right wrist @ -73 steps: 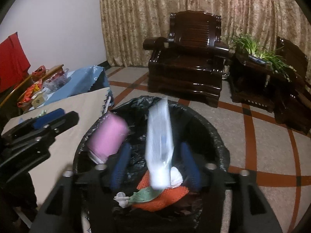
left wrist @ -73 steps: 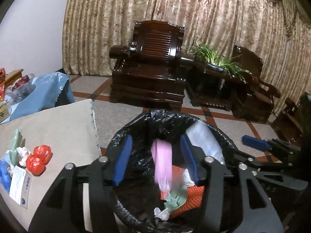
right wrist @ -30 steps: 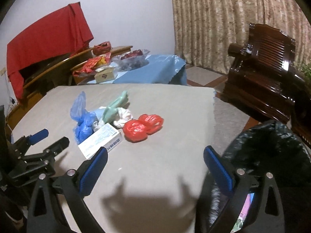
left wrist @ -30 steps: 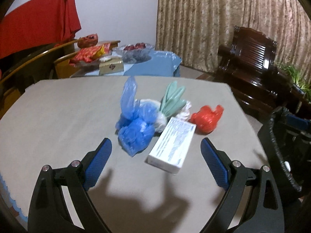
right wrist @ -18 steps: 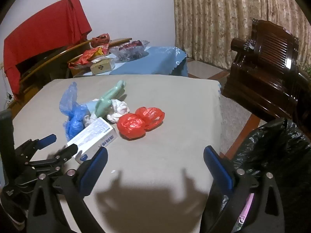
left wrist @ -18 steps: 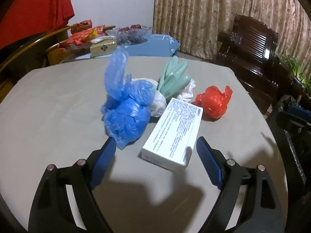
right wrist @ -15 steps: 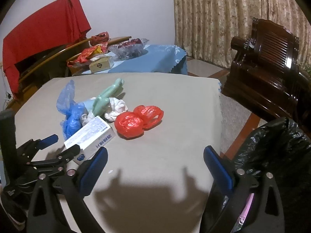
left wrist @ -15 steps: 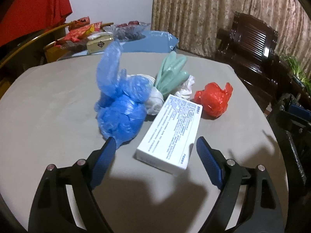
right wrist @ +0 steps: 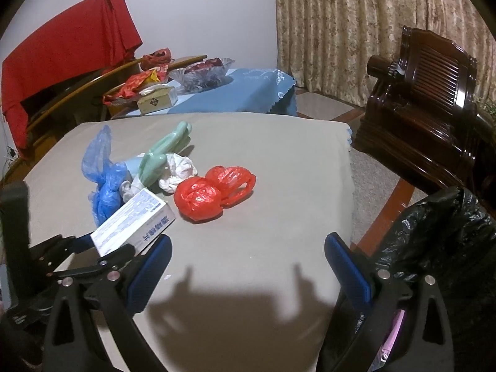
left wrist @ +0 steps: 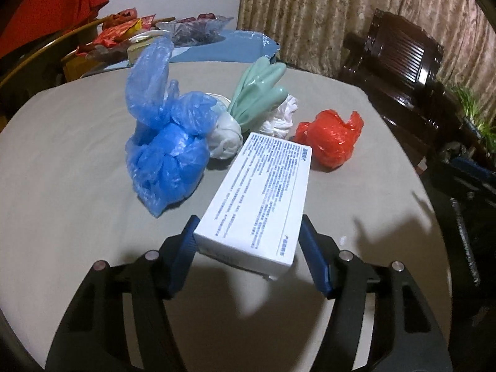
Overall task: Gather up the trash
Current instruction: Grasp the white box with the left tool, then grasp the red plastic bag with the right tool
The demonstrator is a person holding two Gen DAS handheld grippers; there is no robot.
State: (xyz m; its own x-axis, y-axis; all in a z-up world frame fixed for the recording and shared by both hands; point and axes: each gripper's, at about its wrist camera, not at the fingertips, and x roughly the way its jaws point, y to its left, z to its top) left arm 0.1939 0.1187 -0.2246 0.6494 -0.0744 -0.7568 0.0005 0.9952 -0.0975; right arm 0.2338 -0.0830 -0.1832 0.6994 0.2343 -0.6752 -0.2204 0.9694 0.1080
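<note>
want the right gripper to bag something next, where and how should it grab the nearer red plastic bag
Probably take the nearer red plastic bag across its crumpled, bulging top, coming down from above with the open right gripper. It sits as a soft lump on the table, with no firm edge to pinch.

Home: carved armchair (right wrist: 424, 105), curtains (right wrist: 356, 28)

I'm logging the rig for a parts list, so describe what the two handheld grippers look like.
Both are alike. The left gripper has a black plastic frame with triangular cut-outs, round silver pivot bolts on each arm, and two flat fingers faced with blue pads. The right gripper is the same build: black frame, silver bolts, blue pads. No cables, markings, hand or sleeve show clearly.
</note>
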